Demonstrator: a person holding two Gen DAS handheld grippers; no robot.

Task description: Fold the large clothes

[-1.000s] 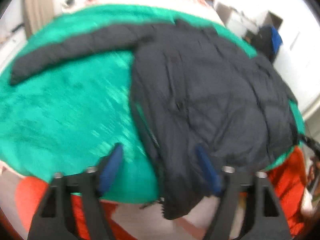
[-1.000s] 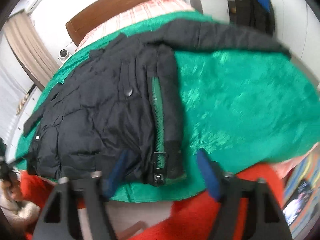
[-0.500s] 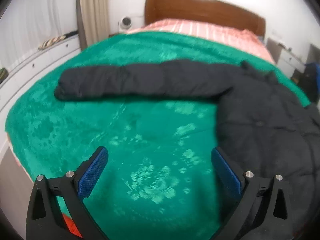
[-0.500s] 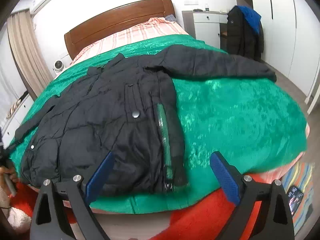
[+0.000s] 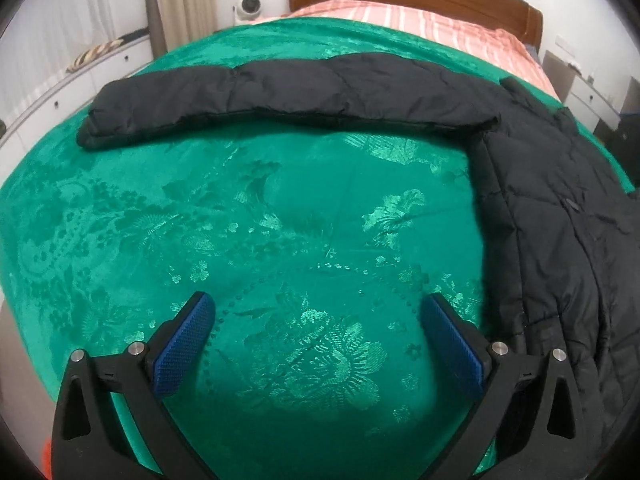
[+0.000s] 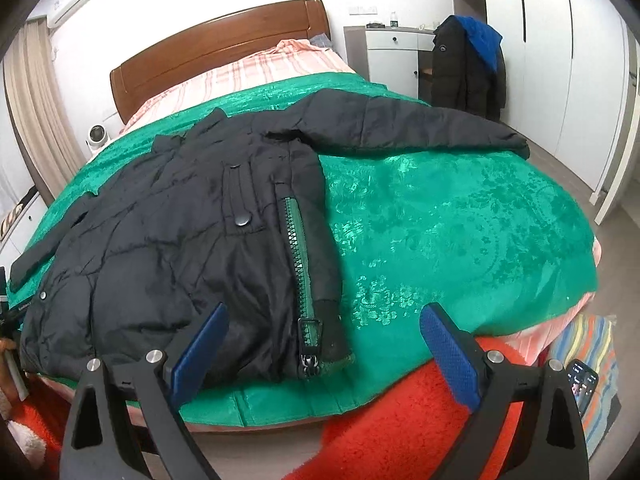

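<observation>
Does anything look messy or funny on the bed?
Not really. The black jacket lies flat on the green bedspread, both sleeves stretched straight out. Its hem hangs a little over the bed's near edge, beside the green zipper. Nothing looks torn or spilled.

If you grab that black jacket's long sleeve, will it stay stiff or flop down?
Probably flop: the black jacket is soft quilted fabric, and its sleeve lies limp along the green bedspread. Its shiny shell may slip. It looks puffy, so likely light.
</observation>
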